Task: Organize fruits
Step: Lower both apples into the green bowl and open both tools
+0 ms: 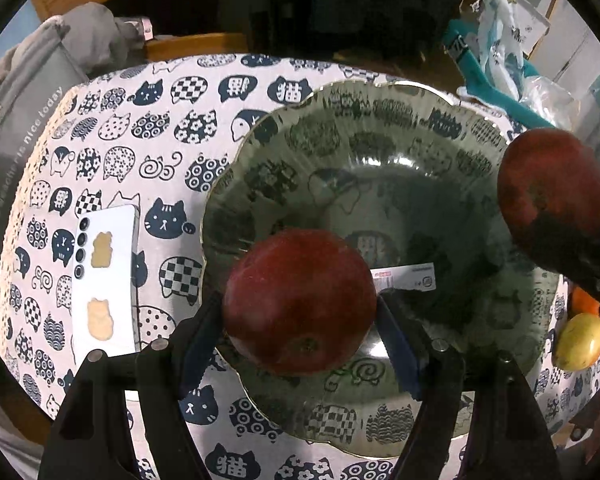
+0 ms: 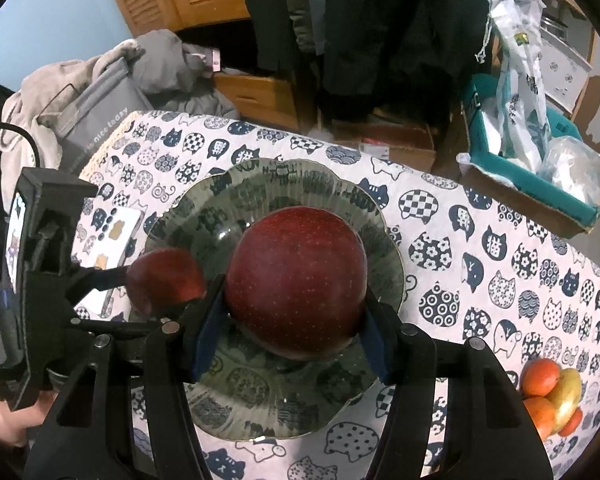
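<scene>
So both tongs have an apple each right now. The left tongs (image 1: 300,312) are clamped on a dark red apple (image 1: 300,304), blue pads pressed against its sides, and it's hanging over the near-left part of the glass plate (image 1: 380,120). The right tongs (image 2: 290,316) are squeezing a second apple (image 2: 296,280), also red, with fine pale speckles, and that one sits above the middle of the same plate. I can't tell if either apple is actually touching the glass.

The plate is a see-through scalloped thing with a thin gold rim, and there's a white barcode sticker (image 1: 404,278) showing in the middle of it. It's sitting in the middle of the counter (image 2: 500,248), which has a cat-print cloth in navy and white.

Left of the plate, toward the left edge of the counter, there's a white phone (image 1: 106,276) lying face down with two little cat stickers on the back.

Down at the near-right corner is the remaining fruit: a yellow-green one (image 2: 566,394) and a few oranges (image 2: 540,376) bunched up and touching each other.
</scene>
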{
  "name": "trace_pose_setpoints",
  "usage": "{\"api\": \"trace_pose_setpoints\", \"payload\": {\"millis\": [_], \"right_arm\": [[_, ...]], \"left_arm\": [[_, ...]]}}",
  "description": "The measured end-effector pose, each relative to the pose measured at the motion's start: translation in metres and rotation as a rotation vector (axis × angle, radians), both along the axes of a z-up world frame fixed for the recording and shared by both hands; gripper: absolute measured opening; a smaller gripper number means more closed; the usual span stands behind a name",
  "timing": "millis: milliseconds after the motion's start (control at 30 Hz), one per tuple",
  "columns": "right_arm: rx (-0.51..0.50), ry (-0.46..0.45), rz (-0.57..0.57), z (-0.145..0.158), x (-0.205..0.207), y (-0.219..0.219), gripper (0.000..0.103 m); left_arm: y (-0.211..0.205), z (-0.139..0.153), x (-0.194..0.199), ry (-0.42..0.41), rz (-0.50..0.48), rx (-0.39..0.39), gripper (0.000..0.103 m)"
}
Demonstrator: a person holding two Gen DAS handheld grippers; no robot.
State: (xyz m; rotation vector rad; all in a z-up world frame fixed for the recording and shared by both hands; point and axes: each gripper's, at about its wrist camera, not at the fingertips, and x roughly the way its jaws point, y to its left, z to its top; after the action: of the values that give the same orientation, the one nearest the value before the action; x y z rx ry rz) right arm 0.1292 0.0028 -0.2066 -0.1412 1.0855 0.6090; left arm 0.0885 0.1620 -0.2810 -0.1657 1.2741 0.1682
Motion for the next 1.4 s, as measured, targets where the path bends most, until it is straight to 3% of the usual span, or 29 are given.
{"api": "trace_pose_setpoints", "payload": {"millis": [667,833,1100,1400], "right_arm": [[0.019,0.025,-0.037,-0.001,0.008,-0.010,0.061],[0.024,0.025,-0.040,0.000,0.008,-0.011,0.061],[0.021,0.051,-0.035,-0.005,0.012,-0.008,0.061],[-0.045,0.102,0.023,-0.030,0.006,0.017,0.061]], "left_arm": [[-0.015,-0.010,0.005,0.050,-0.047,-0.003,0.078],[-0.014,0.010,0.001,-0.021,-0.060,-0.008,0.092],[-0.004,0.036,-0.014,-0.047,-0.028,-0.020,0.092],[0.022,0.047,-0.037,-0.050,0.054,-0.026,0.092]]}}
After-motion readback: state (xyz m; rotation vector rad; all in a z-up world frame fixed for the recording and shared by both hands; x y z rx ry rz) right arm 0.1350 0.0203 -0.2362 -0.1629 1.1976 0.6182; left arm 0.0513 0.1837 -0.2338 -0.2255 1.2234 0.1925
